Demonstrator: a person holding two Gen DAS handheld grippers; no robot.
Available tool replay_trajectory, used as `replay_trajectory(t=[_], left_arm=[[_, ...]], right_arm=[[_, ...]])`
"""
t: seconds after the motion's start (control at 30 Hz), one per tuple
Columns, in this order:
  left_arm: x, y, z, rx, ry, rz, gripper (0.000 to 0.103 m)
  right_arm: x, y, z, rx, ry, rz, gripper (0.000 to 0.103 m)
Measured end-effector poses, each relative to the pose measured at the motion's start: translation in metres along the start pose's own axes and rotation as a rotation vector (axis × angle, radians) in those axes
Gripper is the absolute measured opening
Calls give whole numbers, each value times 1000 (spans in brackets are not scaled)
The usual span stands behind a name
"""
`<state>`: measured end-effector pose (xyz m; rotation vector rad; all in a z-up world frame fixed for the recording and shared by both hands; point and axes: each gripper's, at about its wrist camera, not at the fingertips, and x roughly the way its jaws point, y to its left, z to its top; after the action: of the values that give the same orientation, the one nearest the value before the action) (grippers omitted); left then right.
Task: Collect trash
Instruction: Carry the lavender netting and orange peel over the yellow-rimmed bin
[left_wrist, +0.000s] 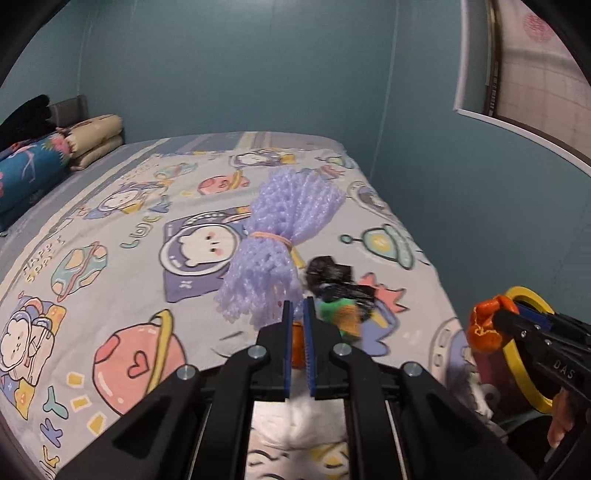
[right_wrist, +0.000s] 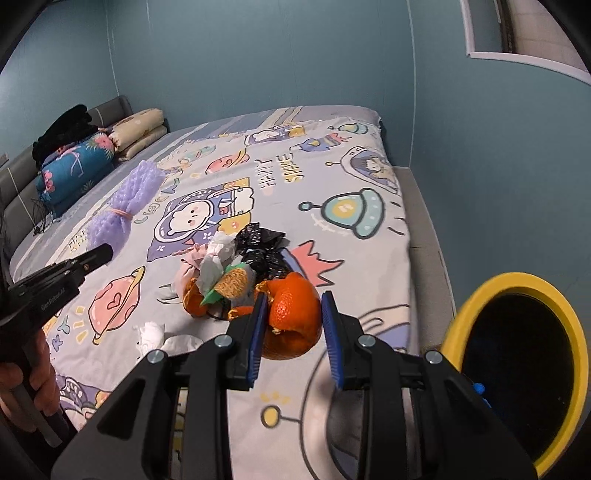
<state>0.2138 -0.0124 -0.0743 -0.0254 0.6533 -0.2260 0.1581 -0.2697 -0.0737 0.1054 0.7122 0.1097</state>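
Observation:
Trash lies on the cartoon bedspread (right_wrist: 332, 177): a crumpled black bag (right_wrist: 262, 247), white tissue (right_wrist: 218, 258), a green and tan wrapper (right_wrist: 232, 284) and more orange peel (right_wrist: 194, 301). My right gripper (right_wrist: 293, 325) is shut on a large orange peel (right_wrist: 295, 321), held above the bed near the yellow-rimmed bin (right_wrist: 517, 369). In the left wrist view that gripper (left_wrist: 495, 321) holds the peel (left_wrist: 484, 325) by the bin (left_wrist: 524, 347). My left gripper (left_wrist: 299, 310) has its jaws nearly closed, empty, just in front of the pile (left_wrist: 336, 288).
A purple foam net bundle (left_wrist: 280, 236) tied with a rubber band lies mid-bed. Crumpled white tissues (right_wrist: 155, 336) lie near the front edge. Pillows (right_wrist: 74, 166) and folded bedding (right_wrist: 140, 133) sit at the headboard. Blue walls surround the bed.

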Motion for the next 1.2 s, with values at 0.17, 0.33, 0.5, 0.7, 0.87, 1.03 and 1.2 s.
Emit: replay_trajectory(t=[0.17,0.33,0.5,0.7,0.87,1.03,1.2], left_arm=[[-12,-24,1,27,-1,-31,5],[-20,-53,6,58,-1,-63,5],[-28,-82,9,94,-10,-95,5],[-35,-114,15,118,-23,-132,5],[-36,-145,18,149,-25,-169,5],[-31,-179,19,184,-12,-210,6],[-26,-207,17,209,3,-245,6]], right_arm=[[-26,-22,-4,17,-31,-41,28],[-43,-47,-7,41,-52,-65,28],[-60,-74,-9,80,-73,-93,28],[-78,-99,-11,107,-99,-123,28],[-88,-119,-11,133,-117,-152,28],[-95,-141,-11,160,-125,-187,28],[-99,-157,-12,182,-123,-213,28]])
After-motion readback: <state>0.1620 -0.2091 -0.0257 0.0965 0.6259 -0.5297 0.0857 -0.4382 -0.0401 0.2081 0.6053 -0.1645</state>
